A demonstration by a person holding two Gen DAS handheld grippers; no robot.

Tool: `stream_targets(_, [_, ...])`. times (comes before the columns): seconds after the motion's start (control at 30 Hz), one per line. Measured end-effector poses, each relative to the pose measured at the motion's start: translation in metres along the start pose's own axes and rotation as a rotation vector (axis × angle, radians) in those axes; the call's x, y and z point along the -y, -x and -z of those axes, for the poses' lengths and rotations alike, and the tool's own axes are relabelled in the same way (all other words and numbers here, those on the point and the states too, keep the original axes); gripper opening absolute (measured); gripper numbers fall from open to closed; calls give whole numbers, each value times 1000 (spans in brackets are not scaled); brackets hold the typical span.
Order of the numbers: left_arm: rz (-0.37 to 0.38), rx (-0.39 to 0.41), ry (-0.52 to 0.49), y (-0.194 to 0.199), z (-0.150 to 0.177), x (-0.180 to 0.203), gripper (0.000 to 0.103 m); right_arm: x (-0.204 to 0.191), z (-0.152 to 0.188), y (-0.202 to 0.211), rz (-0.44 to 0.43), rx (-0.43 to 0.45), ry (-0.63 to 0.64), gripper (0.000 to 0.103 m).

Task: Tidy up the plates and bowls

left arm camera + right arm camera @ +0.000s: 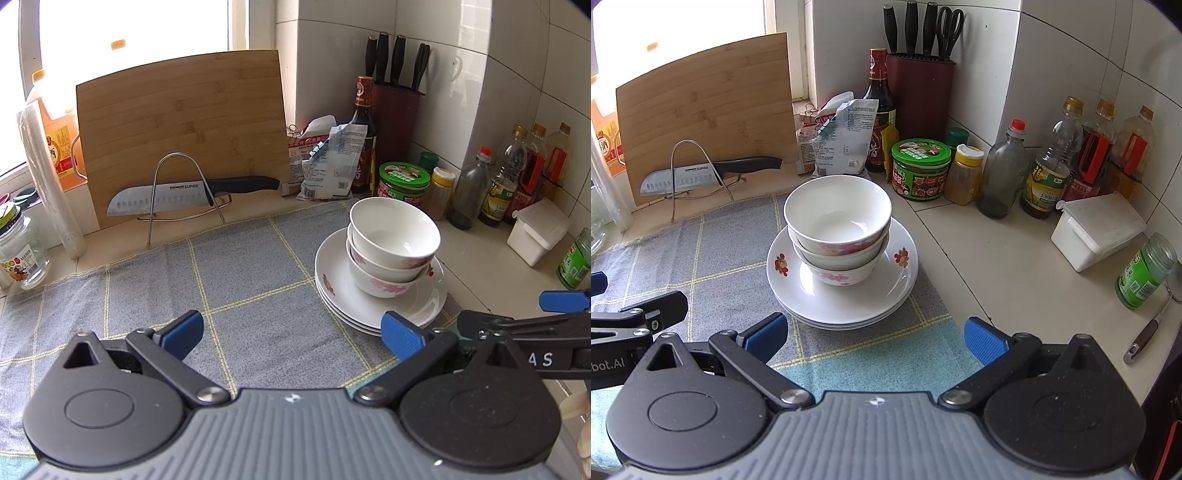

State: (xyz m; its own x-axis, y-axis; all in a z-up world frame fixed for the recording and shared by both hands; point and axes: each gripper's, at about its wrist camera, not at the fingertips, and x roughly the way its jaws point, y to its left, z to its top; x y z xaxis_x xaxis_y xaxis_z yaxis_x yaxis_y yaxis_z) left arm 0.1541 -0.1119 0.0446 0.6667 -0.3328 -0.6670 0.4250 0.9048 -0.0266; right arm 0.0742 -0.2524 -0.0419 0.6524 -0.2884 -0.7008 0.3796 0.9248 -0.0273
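So the whole thing hinges on where the stack sits relative to the two tools. The nested bowls [837,236], three of them as far as I can count, sit on a pile of white plates [842,295] with little fruit prints, and that pile rests on the far right part of the grey checked cloth [713,258], right by its edge next to the tiled counter.

From the right gripper [875,338] the stack is pretty much dead ahead, just a touch left of centre and close. From the left gripper [293,334] it lies off to the front right, so the right one is clearly the nearer and better lined up. No real long axis here since everything is round, so approach angle doesn't matter much; the bowl rim is the obvious place to grab.

Both tools have their blue pads spread wide with nothing between them, hovering low over the cloth and pointing toward the back wall, side by side. The right gripper's arm pokes into the left view at the right edge.

Hard to tell whether it's three or four plates; the rims blur together. Looks mostly sorted already, honestly.
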Motion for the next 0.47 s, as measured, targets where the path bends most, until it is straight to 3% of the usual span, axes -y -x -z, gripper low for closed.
stream_targets(0.47, [11,1,-1,1,-1,2,102,1,1,4,13,5,-5,103])
